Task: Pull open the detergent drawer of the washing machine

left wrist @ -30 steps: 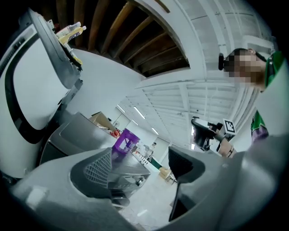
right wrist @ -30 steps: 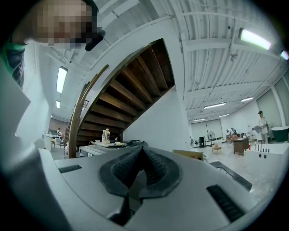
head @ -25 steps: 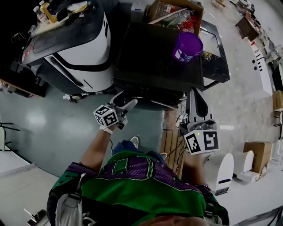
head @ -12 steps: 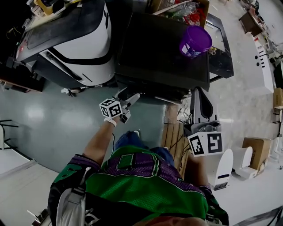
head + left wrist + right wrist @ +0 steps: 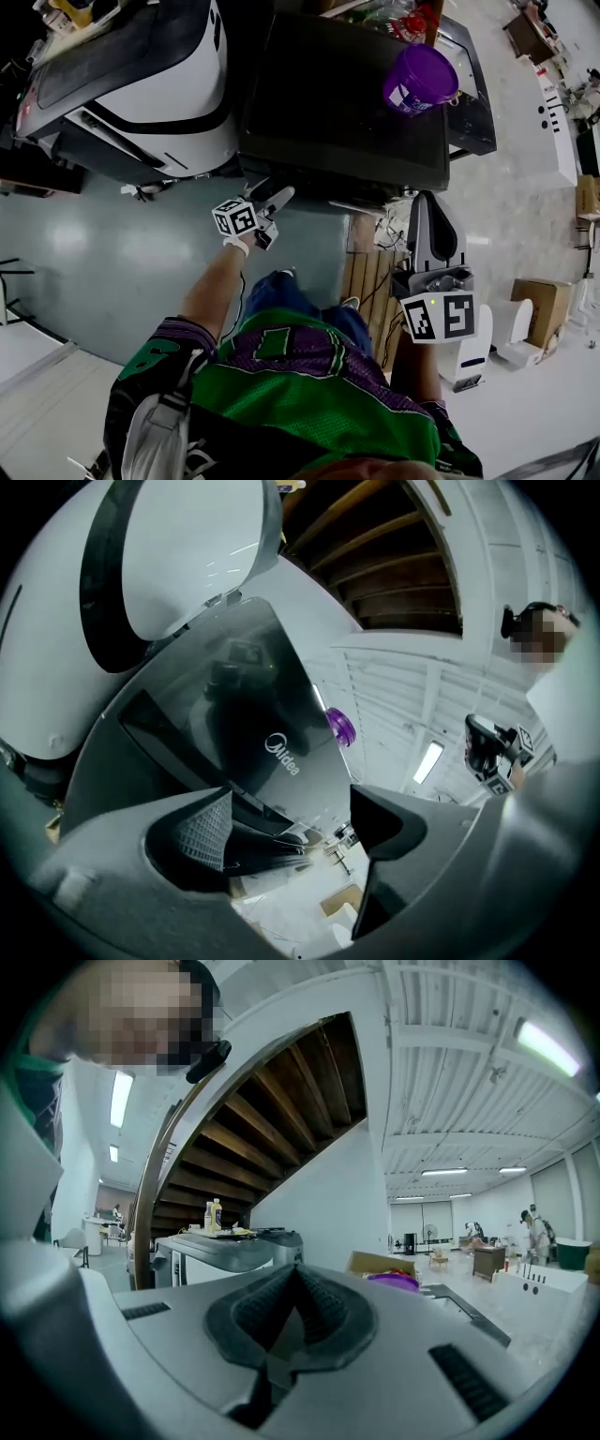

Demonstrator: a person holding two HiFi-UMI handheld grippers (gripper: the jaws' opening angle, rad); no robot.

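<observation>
The black washing machine (image 5: 347, 94) stands ahead of me, and its top fills the middle of the head view. Its glossy dark front with a white logo (image 5: 281, 754) fills the left gripper view; I cannot make out the drawer's outline there. My left gripper (image 5: 267, 199) hangs just in front of the machine's upper left front edge, rolled to one side. It is open (image 5: 291, 822) with nothing between its fingers (image 5: 208, 832). My right gripper (image 5: 431, 211) is level off the machine's right front corner, with its pads (image 5: 281, 1312) closed together on nothing.
A purple tub (image 5: 419, 77) sits on the black machine's top. A white and black machine (image 5: 141, 84) stands close on the left. A wooden pallet (image 5: 366, 281) and cables (image 5: 389, 230) lie below my right gripper. White devices (image 5: 511, 333) and a cardboard box (image 5: 544, 295) stand at the right.
My left gripper has sunk and rolled, ending nearer the black machine's front edge. The right gripper has dropped a little. Both keep the same jaw state.
</observation>
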